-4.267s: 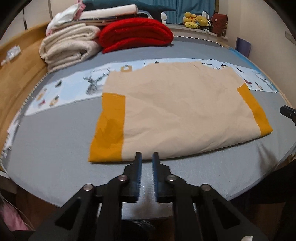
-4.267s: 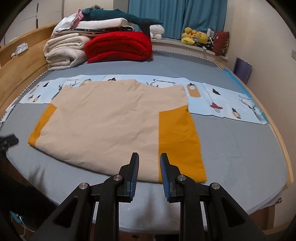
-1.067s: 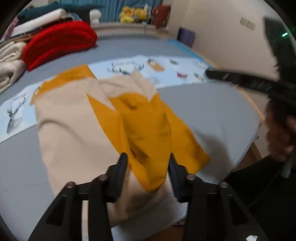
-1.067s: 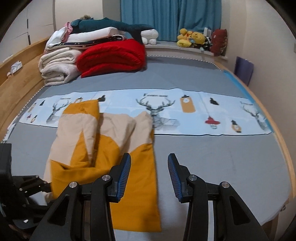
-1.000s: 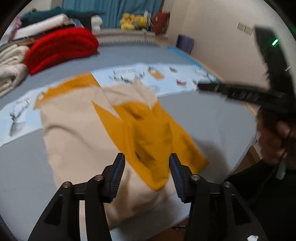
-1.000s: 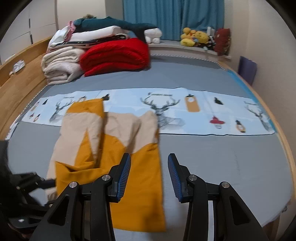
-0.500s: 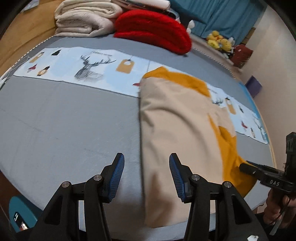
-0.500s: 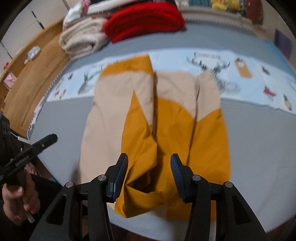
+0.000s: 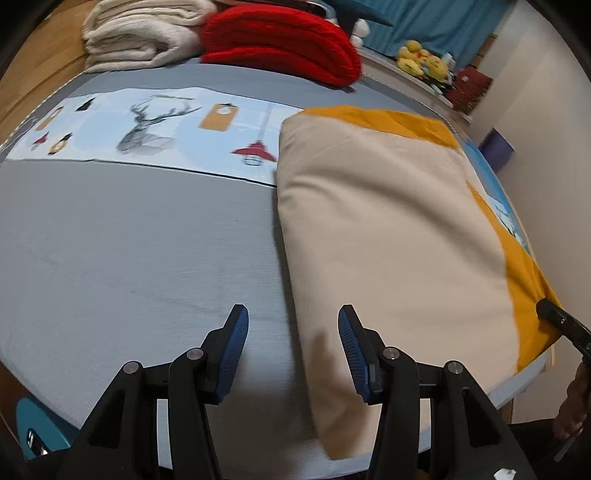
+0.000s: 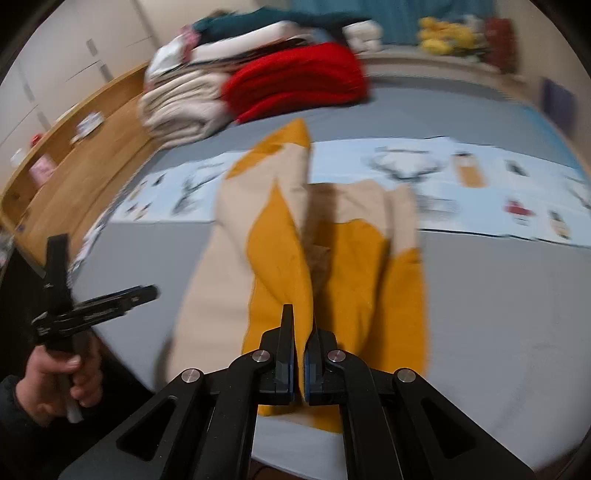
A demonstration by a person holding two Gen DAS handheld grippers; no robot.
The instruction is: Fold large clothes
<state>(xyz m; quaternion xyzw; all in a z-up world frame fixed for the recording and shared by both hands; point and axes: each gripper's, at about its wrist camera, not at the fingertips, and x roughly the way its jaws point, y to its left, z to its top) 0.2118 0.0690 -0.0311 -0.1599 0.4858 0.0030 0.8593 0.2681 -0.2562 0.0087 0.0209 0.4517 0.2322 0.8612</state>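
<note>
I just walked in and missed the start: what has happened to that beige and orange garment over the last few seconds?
The garment lay spread wide on the bed; both sides have since been folded in, leaving a narrow strip. The right gripper, open a moment ago, has now shut on an orange flap. The left gripper has let go and hangs open. The red blanket and the cream blankets stayed put.

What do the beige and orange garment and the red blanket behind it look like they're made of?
The beige and orange garment looks like thin matte woven cloth, probably cotton: it creases softly and lies flat. The right tool is closed on its orange edge. The red blanket looks like thick ribbed fleece or knit, though blur leaves that open.
</note>
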